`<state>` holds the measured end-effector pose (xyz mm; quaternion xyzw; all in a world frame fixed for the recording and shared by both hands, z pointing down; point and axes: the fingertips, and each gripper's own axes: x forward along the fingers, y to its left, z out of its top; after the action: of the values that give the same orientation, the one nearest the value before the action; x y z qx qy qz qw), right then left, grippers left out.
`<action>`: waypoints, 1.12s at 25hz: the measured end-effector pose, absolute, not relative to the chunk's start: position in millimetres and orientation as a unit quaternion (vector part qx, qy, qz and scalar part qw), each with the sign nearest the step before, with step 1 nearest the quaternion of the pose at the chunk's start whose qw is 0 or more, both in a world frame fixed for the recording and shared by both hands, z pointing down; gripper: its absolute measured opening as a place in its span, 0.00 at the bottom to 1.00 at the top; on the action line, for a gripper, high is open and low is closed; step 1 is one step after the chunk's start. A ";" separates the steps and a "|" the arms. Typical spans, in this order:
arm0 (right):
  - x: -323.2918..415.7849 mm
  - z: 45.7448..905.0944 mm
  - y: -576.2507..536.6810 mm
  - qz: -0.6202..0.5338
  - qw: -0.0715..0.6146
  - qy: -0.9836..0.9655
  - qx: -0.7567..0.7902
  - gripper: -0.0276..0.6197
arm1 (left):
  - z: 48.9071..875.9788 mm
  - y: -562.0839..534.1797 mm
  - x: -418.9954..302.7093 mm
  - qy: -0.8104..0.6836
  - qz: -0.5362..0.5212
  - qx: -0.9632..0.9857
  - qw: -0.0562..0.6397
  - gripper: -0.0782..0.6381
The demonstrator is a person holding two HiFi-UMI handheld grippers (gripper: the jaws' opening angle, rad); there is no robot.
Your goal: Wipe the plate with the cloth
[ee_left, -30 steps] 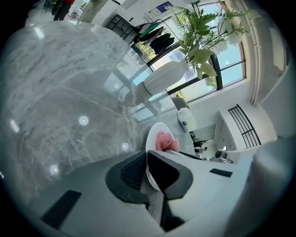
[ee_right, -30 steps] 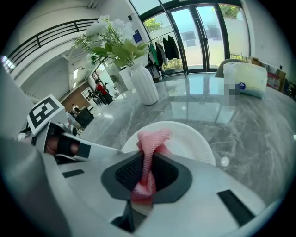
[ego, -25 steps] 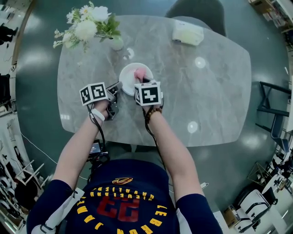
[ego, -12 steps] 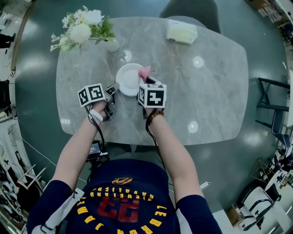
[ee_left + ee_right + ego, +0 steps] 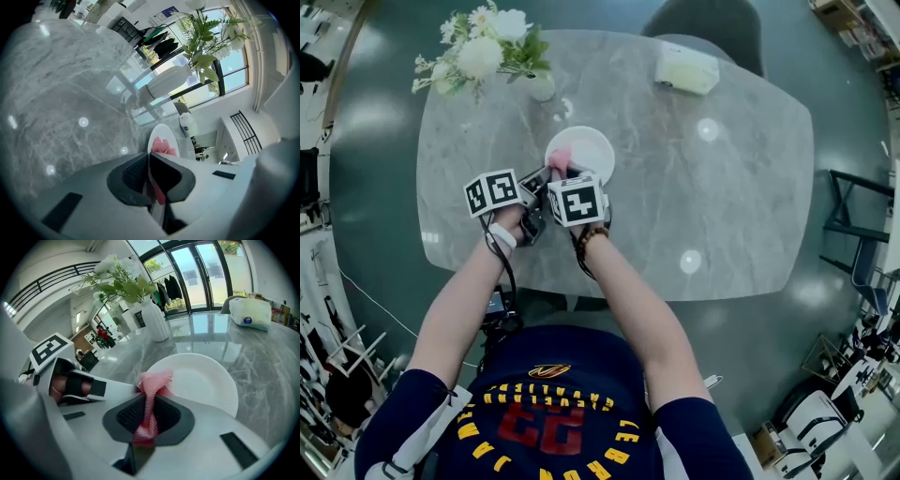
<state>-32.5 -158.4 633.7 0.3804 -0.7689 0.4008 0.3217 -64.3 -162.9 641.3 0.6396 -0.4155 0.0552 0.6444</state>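
Note:
A white plate [image 5: 589, 150] lies on the grey marble table [image 5: 722, 187]. My left gripper [image 5: 541, 177] is shut on the plate's near-left rim; in the left gripper view the thin rim [image 5: 161, 136] runs in between the jaws. My right gripper [image 5: 564, 172] is shut on a bunched pink cloth [image 5: 559, 159], whose free end rests on the left part of the plate. In the right gripper view the cloth [image 5: 153, 379] sticks out of the jaws over the plate [image 5: 201, 380], with the left gripper [image 5: 75, 386] close beside it.
A white vase of white flowers [image 5: 487, 47] stands at the table's far left, close behind the plate. A white tissue pack [image 5: 684, 67] lies at the far middle, and a dark chair [image 5: 703, 23] stands behind it.
My right gripper has swept the cloth from the plate's right rim across to its left part. The left gripper has kept its hold and place.

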 end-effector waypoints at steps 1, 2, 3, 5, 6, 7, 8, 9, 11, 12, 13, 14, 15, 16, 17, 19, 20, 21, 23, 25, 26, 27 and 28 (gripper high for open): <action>-32.8 634.7 -158.1 0.398 0.324 -0.770 0.378 0.10 | 641.3 -162.7 -64.8 -0.415 0.051 0.639 0.646 0.13; -32.3 634.9 -158.1 0.395 0.326 -0.772 0.376 0.10 | 641.2 -162.6 -64.9 -0.414 0.048 0.639 0.647 0.13; -30.6 634.8 -158.4 0.394 0.327 -0.772 0.375 0.10 | 641.1 -162.4 -64.9 -0.413 0.047 0.639 0.647 0.13; -23.5 634.6 -159.7 0.394 0.329 -0.769 0.381 0.10 | 641.2 -161.9 -65.1 -0.414 0.051 0.640 0.645 0.13; -18.0 634.4 -160.9 0.394 0.329 -0.765 0.388 0.10 | 641.3 -161.7 -65.4 -0.415 0.053 0.640 0.644 0.13; -11.2 634.4 -162.3 0.395 0.329 -0.761 0.396 0.10 | 641.4 -161.6 -65.7 -0.416 0.055 0.640 0.643 0.13; -3.4 634.5 -163.5 0.395 0.328 -0.756 0.405 0.10 | 641.4 -161.4 -66.0 -0.417 0.057 0.640 0.643 0.13; 4.9 634.6 -164.5 0.396 0.328 -0.752 0.413 0.10 | 641.4 -161.2 -66.2 -0.417 0.057 0.640 0.643 0.13; 22.0 634.2 -165.8 0.398 0.326 -0.744 0.426 0.10 | 641.0 -160.8 -66.0 -0.418 0.057 0.640 0.642 0.13; 30.4 633.5 -166.4 0.397 0.325 -0.741 0.432 0.10 | 640.7 -160.6 -65.8 -0.418 0.057 0.641 0.642 0.13; 38.3 632.6 -167.2 0.396 0.325 -0.739 0.438 0.10 | 640.6 -160.5 -65.6 -0.418 0.058 0.641 0.641 0.13; 45.7 631.4 -168.2 0.394 0.324 -0.737 0.443 0.10 | 640.6 -160.5 -65.5 -0.418 0.058 0.641 0.641 0.13; 52.3 630.2 -169.3 0.391 0.323 -0.736 0.448 0.10 | 640.7 -160.5 -65.5 -0.419 0.058 0.641 0.641 0.13; 58.4 628.9 -170.3 0.389 0.322 -0.734 0.453 0.10 | 641.0 -160.3 -65.7 -0.419 0.059 0.641 0.641 0.13; 63.8 627.5 -171.5 0.388 0.320 -0.733 0.459 0.10 | 641.2 -160.0 -66.0 -0.419 0.060 0.641 0.641 0.13; 73.4 624.4 -173.3 0.388 0.314 -0.727 0.472 0.10 | 641.3 -159.8 -66.5 -0.419 0.060 0.641 0.640 0.13; 77.5 622.7 -173.8 0.390 0.311 -0.723 0.478 0.10 | 641.1 -160.0 -66.4 -0.420 0.059 0.640 0.640 0.13; 80.6 620.7 -174.0 0.392 0.306 -0.720 0.484 0.10 | 641.0 -160.3 -66.1 -0.421 0.059 0.640 0.640 0.13; 81.6 615.7 -174.5 0.392 0.294 -0.721 0.490 0.10 | 641.0 -161.5 -65.5 -0.423 0.060 0.640 0.638 0.13; 75.9 610.2 -173.6 0.391 0.282 -0.727 0.488 0.10 | 640.8 -162.1 -64.4 -0.425 0.062 0.642 0.634 0.13; 71.0 607.6 -172.0 0.391 0.278 -0.731 0.485 0.10 | 640.5 -162.0 -63.7 -0.426 0.063 0.643 0.633 0.13; 64.4 605.5 -169.4 0.391 0.276 -0.735 0.480 0.10 | 640.0 -161.8 -63.1 -0.427 0.063 0.644 0.632 0.13; 55.9 604.4 -166.1 0.392 0.276 -0.739 0.473 0.10 | 639.6 -161.4 -62.8 -0.428 0.062 0.644 0.631 0.13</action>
<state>55.9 -166.1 604.4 0.4729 -0.7393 0.3922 0.2757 -62.8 -161.4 639.6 0.6438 -0.4282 0.0617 0.6312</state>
